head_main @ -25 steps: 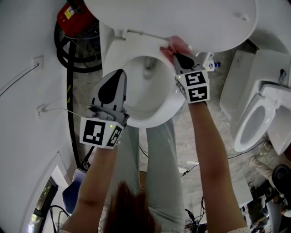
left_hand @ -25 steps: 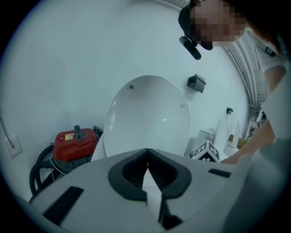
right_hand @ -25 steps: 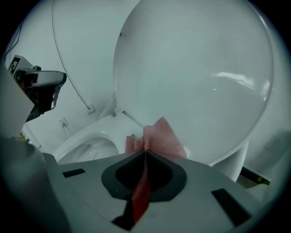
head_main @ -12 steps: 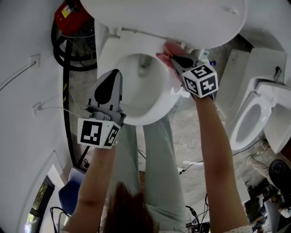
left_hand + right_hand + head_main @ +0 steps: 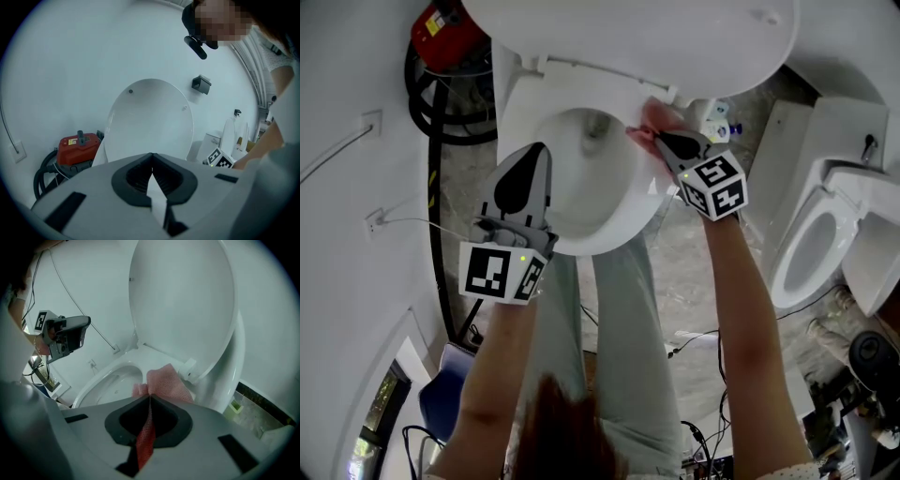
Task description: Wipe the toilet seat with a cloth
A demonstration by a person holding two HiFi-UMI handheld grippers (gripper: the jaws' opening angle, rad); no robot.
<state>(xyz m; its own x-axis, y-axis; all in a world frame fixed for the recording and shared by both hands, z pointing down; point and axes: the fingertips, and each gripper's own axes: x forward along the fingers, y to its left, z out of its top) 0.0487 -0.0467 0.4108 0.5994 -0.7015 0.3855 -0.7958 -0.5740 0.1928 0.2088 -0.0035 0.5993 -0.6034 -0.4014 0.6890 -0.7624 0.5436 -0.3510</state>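
I have the right gripper at the back right of the white oval toilet seat, close to the hinge. Its fingers are clamped on a pink mesh cloth. In the right gripper view the cloth bunches out ahead of the right gripper's fingertips. It lies on the seat just beside the white hinge block, and a red strip of it runs back between the closed fingers.

The left gripper hovers over the front left of the seat, apart from the cloth. In its own view the left gripper's fingers are together with their tips touching, and I see only pale background in the slit behind them.

The round white plastic lid stands raised behind the seat; it fills the middle of the left gripper view and towers over the hinge in the right gripper view.

Left of the seat, against the white wall, sits a red canister vacuum cleaner with its black ribbed hose looped beside it. The left gripper view shows the same vacuum cleaner low beside the lid. Well to the right of the seat stands a second white toilet with its lid up.
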